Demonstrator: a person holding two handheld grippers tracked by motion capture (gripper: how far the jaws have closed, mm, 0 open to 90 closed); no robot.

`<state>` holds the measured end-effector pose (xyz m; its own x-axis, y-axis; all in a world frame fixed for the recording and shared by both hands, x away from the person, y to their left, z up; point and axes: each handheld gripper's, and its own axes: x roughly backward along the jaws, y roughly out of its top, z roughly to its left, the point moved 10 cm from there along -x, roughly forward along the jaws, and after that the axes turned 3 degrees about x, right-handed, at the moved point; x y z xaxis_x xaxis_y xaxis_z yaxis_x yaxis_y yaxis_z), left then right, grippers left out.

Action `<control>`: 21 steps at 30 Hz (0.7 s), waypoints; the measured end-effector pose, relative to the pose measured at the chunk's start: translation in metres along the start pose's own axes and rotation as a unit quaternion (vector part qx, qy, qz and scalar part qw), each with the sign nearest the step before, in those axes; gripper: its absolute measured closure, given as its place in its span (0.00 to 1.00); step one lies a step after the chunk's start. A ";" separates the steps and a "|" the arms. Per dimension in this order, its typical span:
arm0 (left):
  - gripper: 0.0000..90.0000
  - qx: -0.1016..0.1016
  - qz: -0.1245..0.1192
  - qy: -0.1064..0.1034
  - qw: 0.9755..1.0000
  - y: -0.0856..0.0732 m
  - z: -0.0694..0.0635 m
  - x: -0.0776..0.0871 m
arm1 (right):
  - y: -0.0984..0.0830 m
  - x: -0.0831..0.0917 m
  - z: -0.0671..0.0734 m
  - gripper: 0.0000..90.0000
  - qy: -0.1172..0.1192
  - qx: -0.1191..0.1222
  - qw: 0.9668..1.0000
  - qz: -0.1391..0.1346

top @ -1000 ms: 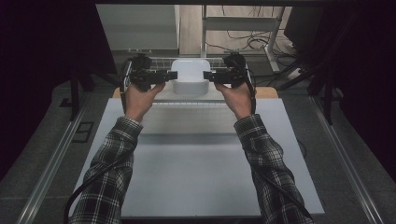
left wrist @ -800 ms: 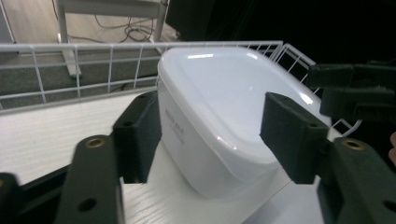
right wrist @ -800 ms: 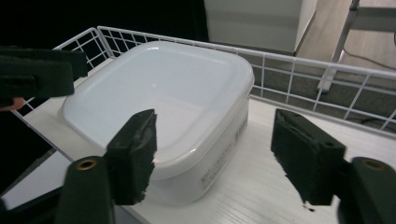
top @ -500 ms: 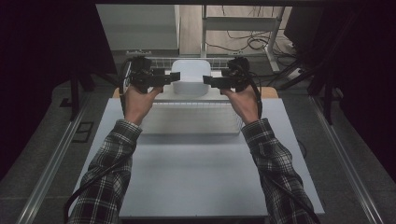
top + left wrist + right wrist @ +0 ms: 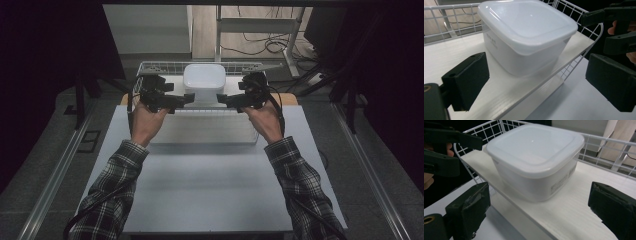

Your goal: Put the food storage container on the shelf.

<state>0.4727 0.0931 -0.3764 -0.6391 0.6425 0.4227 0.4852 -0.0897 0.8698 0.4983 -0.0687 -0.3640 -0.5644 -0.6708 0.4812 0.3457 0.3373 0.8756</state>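
white, translucent square plastic container [image 5: 204, 82] with rounded corners, lid pressed on, upright. standing on white shelf board [image 5: 506, 92] near its front edge, inside white wire railing [image 5: 604, 140]. small label on one side wall.

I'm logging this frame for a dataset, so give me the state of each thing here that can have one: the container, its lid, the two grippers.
Container: upright on the white shelf, ungripped.
Lid: on, closing the container.
Left gripper: open, empty, jaws either side of the container's near end.
Right gripper: open, empty, pointed at the container from the other side.
Wire rack: upright behind and beside the shelf.
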 end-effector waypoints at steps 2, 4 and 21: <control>0.05 -0.011 0.003 0.001 1.000 -0.006 -0.001 0.003 | -0.005 0.001 0.002 0.04 0.001 0.006 1.000 0.003; 0.05 -0.020 0.006 -0.002 1.000 -0.014 -0.004 0.006 | -0.013 0.003 0.006 0.04 0.005 0.016 1.000 0.010; 0.02 -0.030 0.000 -0.049 0.998 -0.066 -0.030 0.030 | -0.063 0.030 0.034 0.00 0.024 0.067 0.997 0.025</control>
<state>0.4033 0.0958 -0.4137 -0.5756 0.7138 0.3988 0.4469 -0.1339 0.8845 0.4344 -0.0879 -0.4031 -0.5103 -0.6810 0.5252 0.2684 0.4542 0.8495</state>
